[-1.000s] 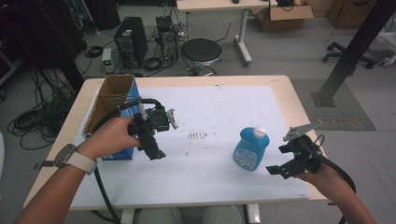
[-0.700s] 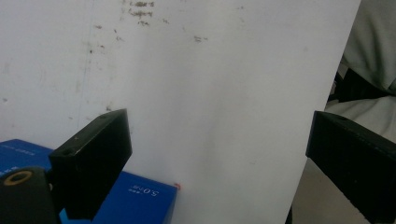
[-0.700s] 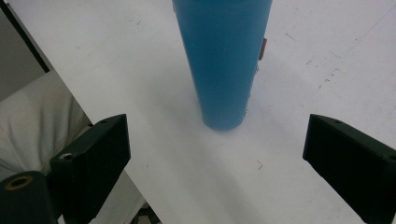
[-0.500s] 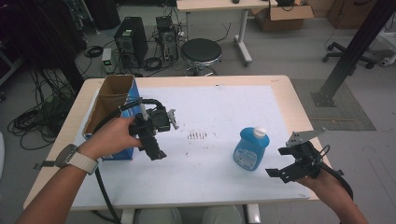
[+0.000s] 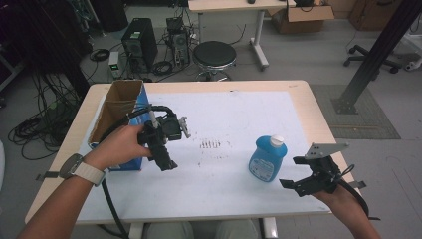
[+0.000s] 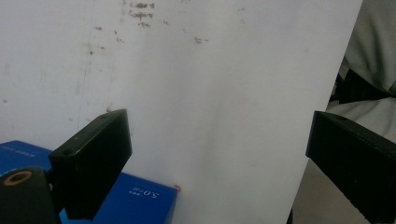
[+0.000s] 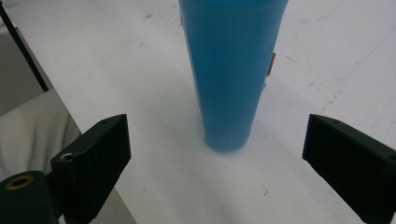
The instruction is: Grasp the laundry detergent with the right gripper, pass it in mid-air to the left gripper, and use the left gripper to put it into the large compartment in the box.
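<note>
Here, white sheet on wood table, blue bottle upright, L gripper & R gripper both wide, stool behind.

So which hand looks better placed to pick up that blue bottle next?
The right. The right gripper points at the blue bottle with its fingers spread wide. The left gripper is across the table, beside the cardboard box.

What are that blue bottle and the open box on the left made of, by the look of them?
The blue bottle looks like smooth, slightly see-through plastic: light glows through its blue body in the right gripper view, and its cap is white. The open box looks like cardboard: brown matte inner walls, with a printed blue outside, faintly glossy.
</note>
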